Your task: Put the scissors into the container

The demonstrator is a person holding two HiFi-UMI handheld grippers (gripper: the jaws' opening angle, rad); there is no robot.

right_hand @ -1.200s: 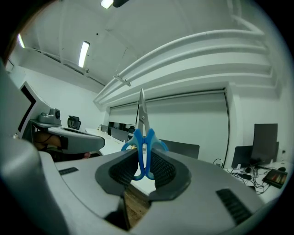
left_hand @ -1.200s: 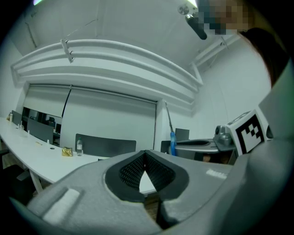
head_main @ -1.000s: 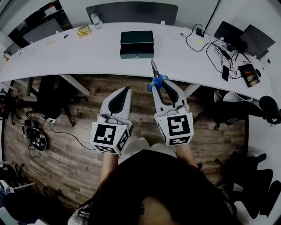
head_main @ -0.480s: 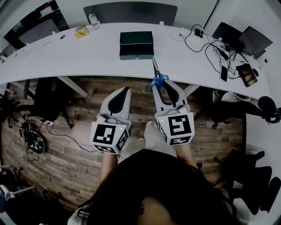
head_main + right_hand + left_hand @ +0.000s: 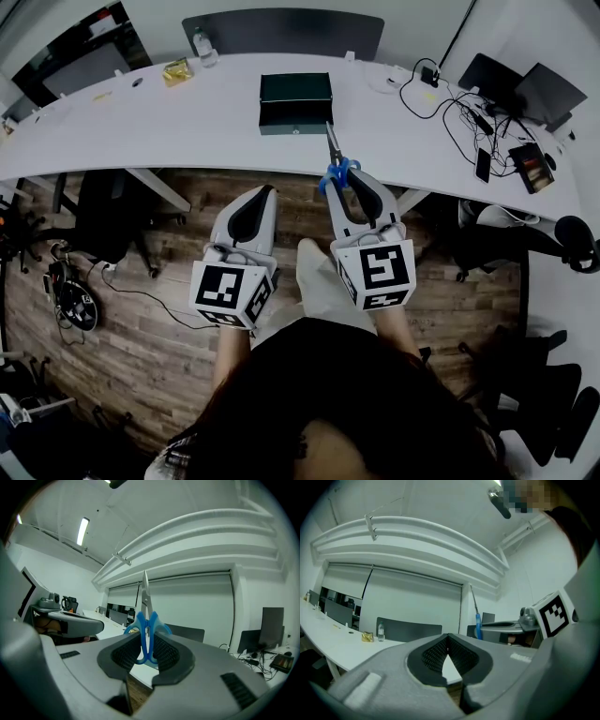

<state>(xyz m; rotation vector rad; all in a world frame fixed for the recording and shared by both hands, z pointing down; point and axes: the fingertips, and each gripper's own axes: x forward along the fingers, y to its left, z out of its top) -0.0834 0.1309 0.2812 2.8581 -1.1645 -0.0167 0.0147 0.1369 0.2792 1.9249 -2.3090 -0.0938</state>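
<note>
Spanning the far side, a long white counter point(image 5: 169, 117) carries a dark green box-shaped container point(image 5: 295, 98) near its front edge; can't tell what is inside it. Right hand-held gripper point(image 5: 344, 180) is clamped on the blue handles of the scissors point(image 5: 335, 161), blades together, pointing toward the container, held in the air by the counter edge, not in the container. Left hand-held gripper point(image 5: 265, 194) is beside it, jaw tips together, nothing between.
</note>
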